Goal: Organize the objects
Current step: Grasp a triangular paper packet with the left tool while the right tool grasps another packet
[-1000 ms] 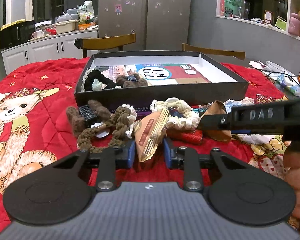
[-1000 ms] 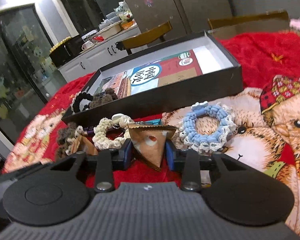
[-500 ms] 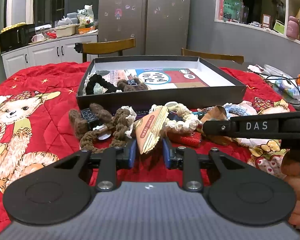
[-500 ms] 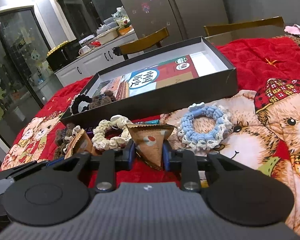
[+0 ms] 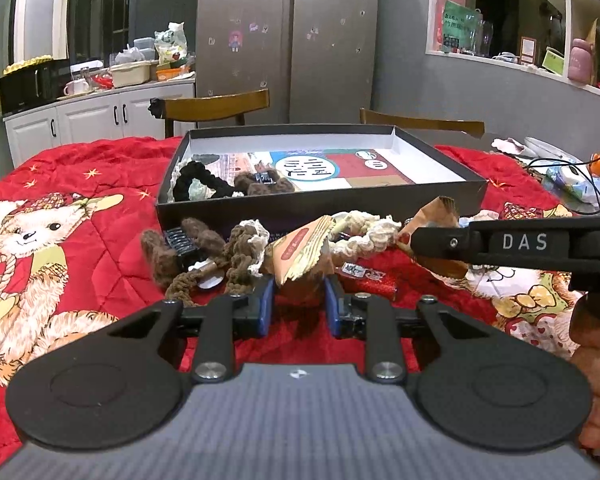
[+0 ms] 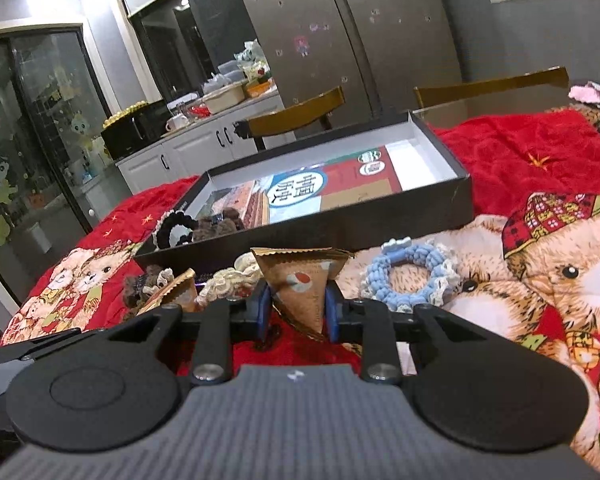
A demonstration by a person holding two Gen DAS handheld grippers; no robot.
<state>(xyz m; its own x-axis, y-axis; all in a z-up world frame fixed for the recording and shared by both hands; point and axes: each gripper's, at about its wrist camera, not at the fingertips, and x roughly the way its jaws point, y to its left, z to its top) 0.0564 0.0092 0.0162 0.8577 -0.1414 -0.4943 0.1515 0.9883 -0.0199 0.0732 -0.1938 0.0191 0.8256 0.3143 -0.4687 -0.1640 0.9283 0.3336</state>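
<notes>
**Packets gripped at the box's near wall**

Scrunchies lie in a heap on the red quilt (image 5: 100, 184), brown ones (image 5: 204, 256) leftmost, against the near wall of the open black box (image 5: 320, 210). The left gripper (image 5: 299, 306) is clenched on a tan snack packet (image 5: 300, 254) above the quilt. The right gripper (image 6: 293, 312) clamps a triangular brown packet (image 6: 300, 284) point-down. A blue scrunchie (image 6: 410, 276) rests just right of it.
</notes>
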